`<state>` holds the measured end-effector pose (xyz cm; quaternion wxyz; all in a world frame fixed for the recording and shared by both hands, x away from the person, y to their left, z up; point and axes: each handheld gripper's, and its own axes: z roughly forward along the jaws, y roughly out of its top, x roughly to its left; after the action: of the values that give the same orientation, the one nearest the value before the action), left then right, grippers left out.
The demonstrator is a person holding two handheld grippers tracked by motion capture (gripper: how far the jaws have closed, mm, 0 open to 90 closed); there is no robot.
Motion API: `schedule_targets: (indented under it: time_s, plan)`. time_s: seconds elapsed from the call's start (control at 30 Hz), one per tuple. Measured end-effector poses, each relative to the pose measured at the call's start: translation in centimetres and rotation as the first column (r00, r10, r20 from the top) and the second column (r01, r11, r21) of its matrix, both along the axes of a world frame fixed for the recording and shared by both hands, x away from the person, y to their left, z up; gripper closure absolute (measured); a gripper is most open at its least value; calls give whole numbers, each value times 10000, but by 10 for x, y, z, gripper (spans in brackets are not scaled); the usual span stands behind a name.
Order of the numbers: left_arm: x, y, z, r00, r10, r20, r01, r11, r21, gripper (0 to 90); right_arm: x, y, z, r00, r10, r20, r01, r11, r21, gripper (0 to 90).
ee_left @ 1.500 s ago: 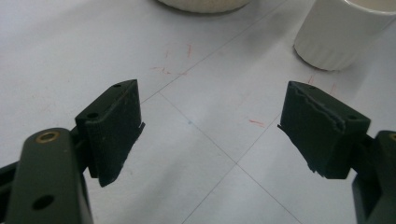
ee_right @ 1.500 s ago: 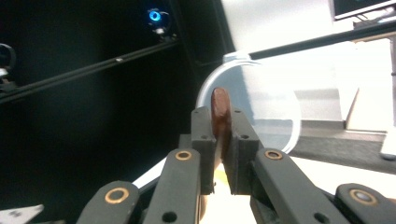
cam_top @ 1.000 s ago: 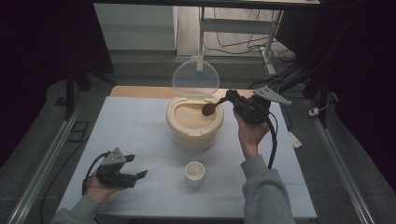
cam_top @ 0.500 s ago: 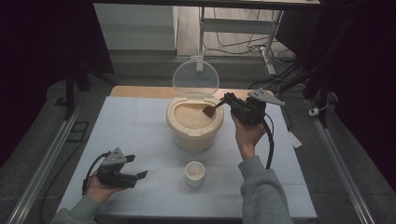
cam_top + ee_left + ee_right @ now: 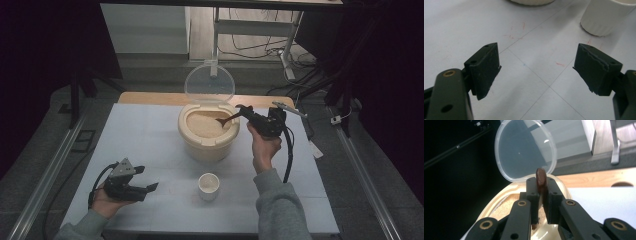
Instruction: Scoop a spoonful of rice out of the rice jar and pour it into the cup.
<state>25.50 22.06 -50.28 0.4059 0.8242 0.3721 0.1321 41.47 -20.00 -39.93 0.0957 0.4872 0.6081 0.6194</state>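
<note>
A cream tub of pale grain stands mid-table, its clear lid swung up behind it. My right gripper hovers at the tub's right rim, shut on the handle of a brown spoon whose bowl dips to the grain. In the right gripper view the jaws pinch the spoon's handle before the lid and the tub. My left gripper rests open on the table at the front left. Nothing lies between its jaws.
A small white cup stands in front of the tub; it is at the upper right in the left gripper view. The pale blue table top ends at a wooden strip behind. Metal rails run along both sides.
My right hand has come down and slightly left, lowering the spoon's bowl from above the rim into the tub. The left hand has stayed put.
</note>
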Motion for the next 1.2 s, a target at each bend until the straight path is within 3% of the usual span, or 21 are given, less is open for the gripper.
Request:
schedule_targets:
  time_s: [0.1,0.17,0.57,0.87,1.07,1.13,1.2]
  plan:
    - [0,0,0,10000,4,8,-4,10000,1,204,1,-4,-3,9994,-90,-321,104,9991,423,832]
    - [0,-1,0,10000,-2,5,2,10000,15,204,1,-5,-3,9992,-105,-386,122,9990,440,832]
    - [1,-2,0,10000,-58,15,58,10000,65,205,2,-15,-5,9923,-173,-1228,366,9870,1566,832]
    - [1,-2,0,10000,-86,24,86,9999,107,206,5,-25,-11,9779,-140,-2085,696,9626,2620,832]
    - [1,-3,-1,10000,-92,13,92,9999,131,206,6,-29,-11,9737,-84,-2276,773,9522,2957,832]
    - [1,-3,-1,10000,-97,12,97,9999,130,206,7,-32,-11,9677,-9,-2521,842,9437,3199,832]
    - [1,-3,-1,9999,-119,17,119,9998,153,206,7,-35,-11,9660,-3,-2586,866,9426,3225,832]
